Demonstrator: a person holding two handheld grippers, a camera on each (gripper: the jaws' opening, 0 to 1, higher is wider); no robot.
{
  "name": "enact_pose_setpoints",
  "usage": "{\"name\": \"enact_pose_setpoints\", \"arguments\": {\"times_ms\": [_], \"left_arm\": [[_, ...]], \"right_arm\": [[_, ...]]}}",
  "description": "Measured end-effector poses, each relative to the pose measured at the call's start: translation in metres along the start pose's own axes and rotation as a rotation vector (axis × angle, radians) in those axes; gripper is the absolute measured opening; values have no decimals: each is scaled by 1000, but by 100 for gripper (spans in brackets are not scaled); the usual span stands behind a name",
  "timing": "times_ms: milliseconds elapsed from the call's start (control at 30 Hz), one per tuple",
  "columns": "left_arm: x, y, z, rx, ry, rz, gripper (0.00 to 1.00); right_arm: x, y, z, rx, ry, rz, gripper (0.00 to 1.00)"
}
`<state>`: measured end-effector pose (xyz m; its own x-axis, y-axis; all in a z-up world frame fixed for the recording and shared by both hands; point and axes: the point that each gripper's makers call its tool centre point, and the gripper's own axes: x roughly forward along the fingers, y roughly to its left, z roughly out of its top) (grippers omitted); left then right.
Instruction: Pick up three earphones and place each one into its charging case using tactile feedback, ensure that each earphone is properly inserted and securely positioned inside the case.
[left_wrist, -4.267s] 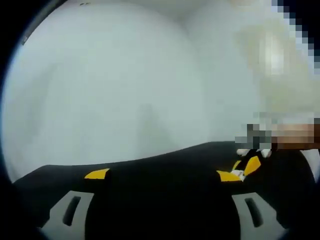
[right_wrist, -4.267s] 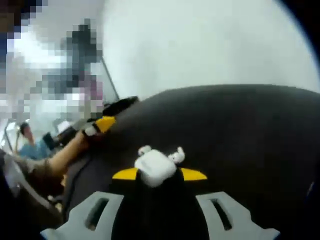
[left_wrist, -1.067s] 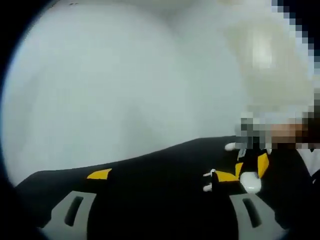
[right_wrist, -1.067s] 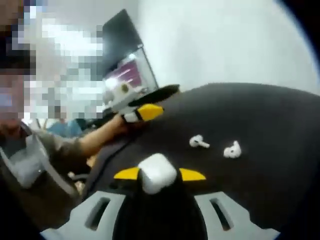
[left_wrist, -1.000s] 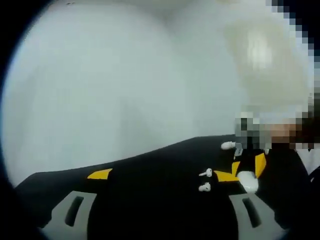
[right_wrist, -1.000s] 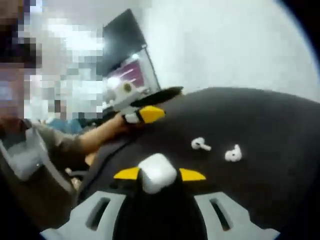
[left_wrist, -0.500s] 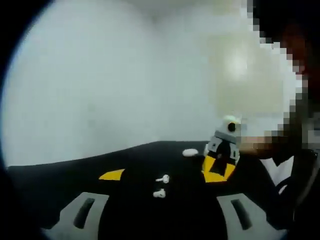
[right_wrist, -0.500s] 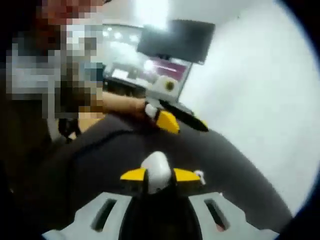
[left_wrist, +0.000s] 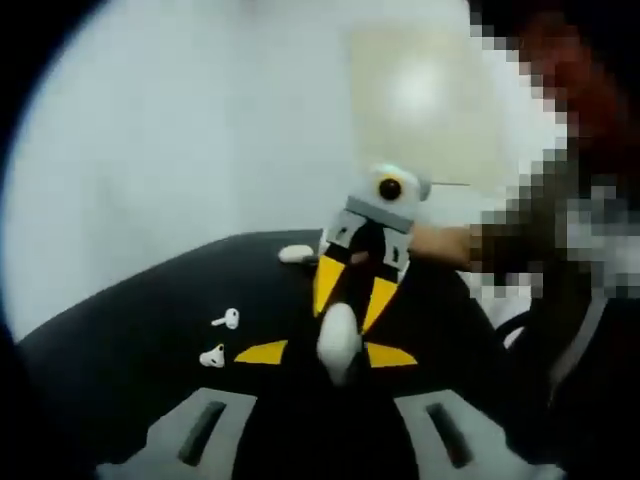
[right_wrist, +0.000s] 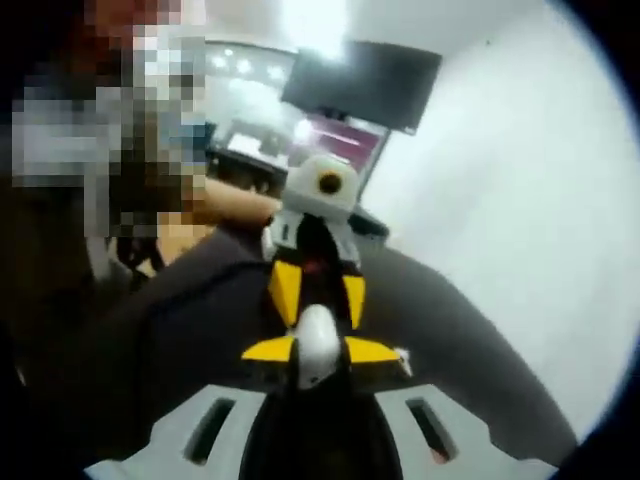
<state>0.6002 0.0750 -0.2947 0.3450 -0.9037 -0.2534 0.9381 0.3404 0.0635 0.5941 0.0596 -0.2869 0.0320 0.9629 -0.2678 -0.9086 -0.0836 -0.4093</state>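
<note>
**Both grippers meet at the white case**

The two grippers face each other, tip to tip. The white charging case (right_wrist: 316, 345) sits at the yellow tips of the right gripper (right_wrist: 318, 350). Its jaws are pinched on the case, one tip on each side. In the left gripper view the same case (left_wrist: 338, 340) sits at the tips of the left gripper (left_wrist: 325, 354), w/ the other gripper's tips coming in from above. The left tips sit close on both sides of the case, so they look pinched on it too, but it is blurry and I can't be sure.

Two earphones, earphone 1 (left_wrist: 228, 319) and earphone 2 (left_wrist: 212, 357), lie on the black table (left_wrist: 130, 330), near each other, just off to the side of the left gripper. A third white bit (left_wrist: 296, 254) lies farther back; prob. another earphone, too small to tell.

How it will handle, my guess: the case is small, light, hard, smooth & round, so it can slip or spin out of the tips. Best to hold it on its flat sides, around the middle. The earphones are tiny & light and roll easy; hold by the stem, gently.

No words or brand marks can be read.
</note>
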Motion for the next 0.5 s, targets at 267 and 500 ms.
{"name": "enact_pose_setpoints", "arguments": {"times_ms": [267,500], "left_arm": [[1,-7,1,1,10,-25,15],[-1,-9,3,-6,8,-30,14]], "right_arm": [[2,5,-23,352,49,80,21],[12,11,-22,478,32,111,18]]}}
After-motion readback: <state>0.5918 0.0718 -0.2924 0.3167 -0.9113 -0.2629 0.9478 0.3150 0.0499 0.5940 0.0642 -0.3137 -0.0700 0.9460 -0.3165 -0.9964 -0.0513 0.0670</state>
